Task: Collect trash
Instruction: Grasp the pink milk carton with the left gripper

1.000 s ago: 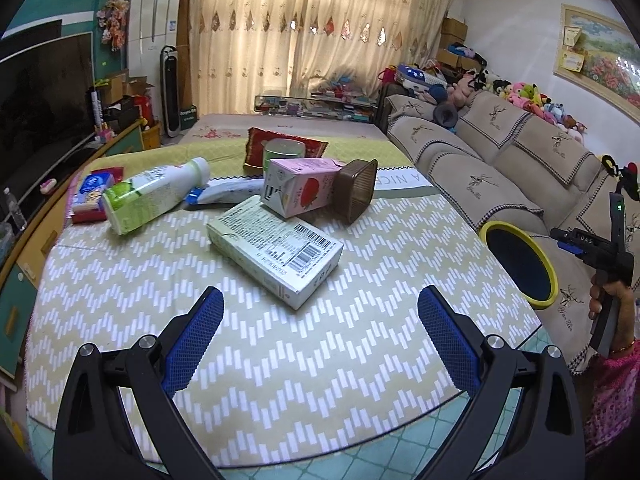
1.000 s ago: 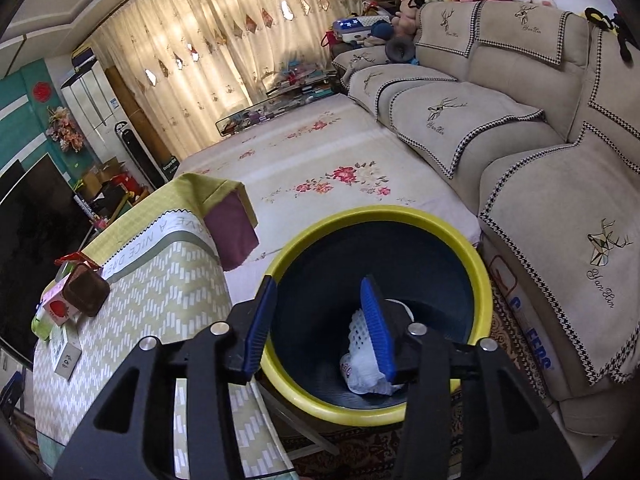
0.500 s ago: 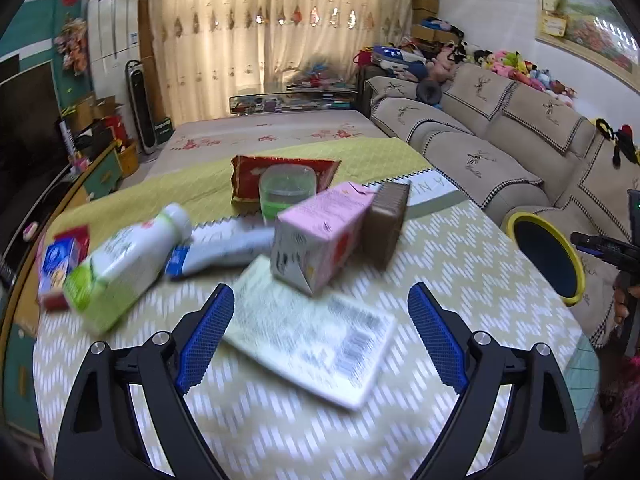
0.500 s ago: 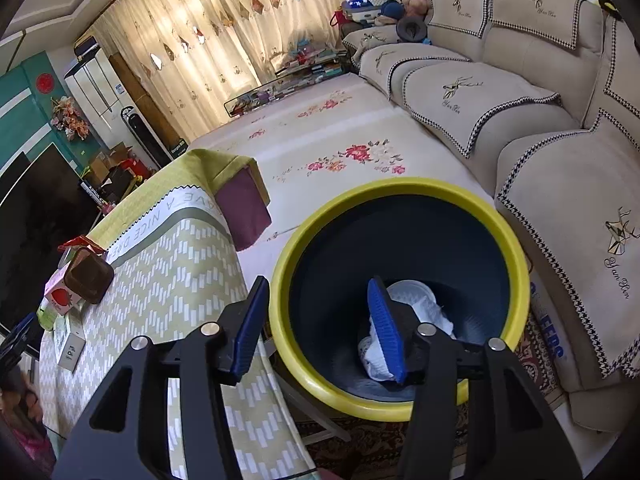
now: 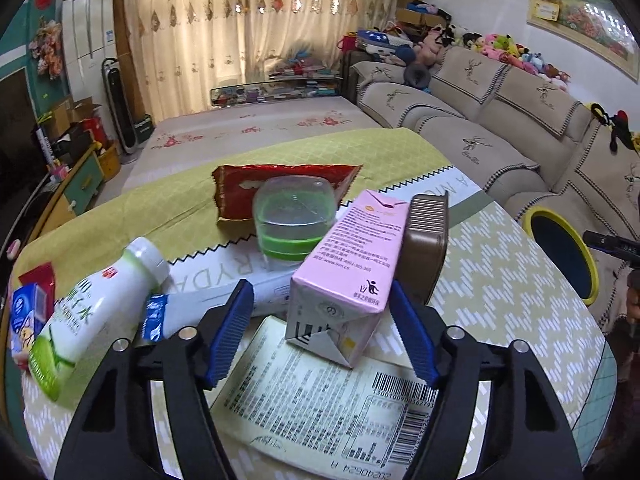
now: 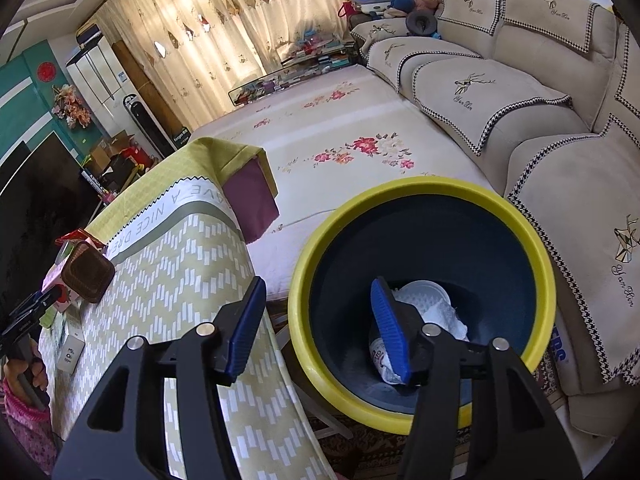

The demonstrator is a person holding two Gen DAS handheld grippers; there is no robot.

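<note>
Since a second ago the left gripper (image 5: 322, 332) has pushed forward over the table, and its blue pads now stand apart on either side of the pink drink carton (image 5: 348, 276), with a gap showing at the left pad.

Going left to right on the chevron-patterned tablecloth (image 5: 500, 292): a small blue snack box (image 5: 26, 320) sits at the left edge, then a white and green plastic bottle (image 5: 92, 312) lying on its side, then a white tube with a blue end (image 5: 192, 308) passing just behind the left pad. A flat pale box with barcodes (image 5: 320, 408) lies under the gripper, and the carton rests on its far end. Behind the carton stand a clear cup with a green band (image 5: 294, 220) and a red foil wrapper (image 5: 280, 184). A brown square plastic tub (image 5: 426, 248), tipped on its side, leans against the carton's right face and crowds the right pad. Further right the cloth lies bare to the table's right edge.

Beyond that edge stands the dark bin with a yellow rim (image 6: 420, 412), holding white crumpled trash (image 6: 432, 308). The right gripper (image 6: 320, 326) hangs over the bin's near rim, jaws apart and holding nothing. A beige sofa (image 6: 560, 184) closes the bin's right side.
</note>
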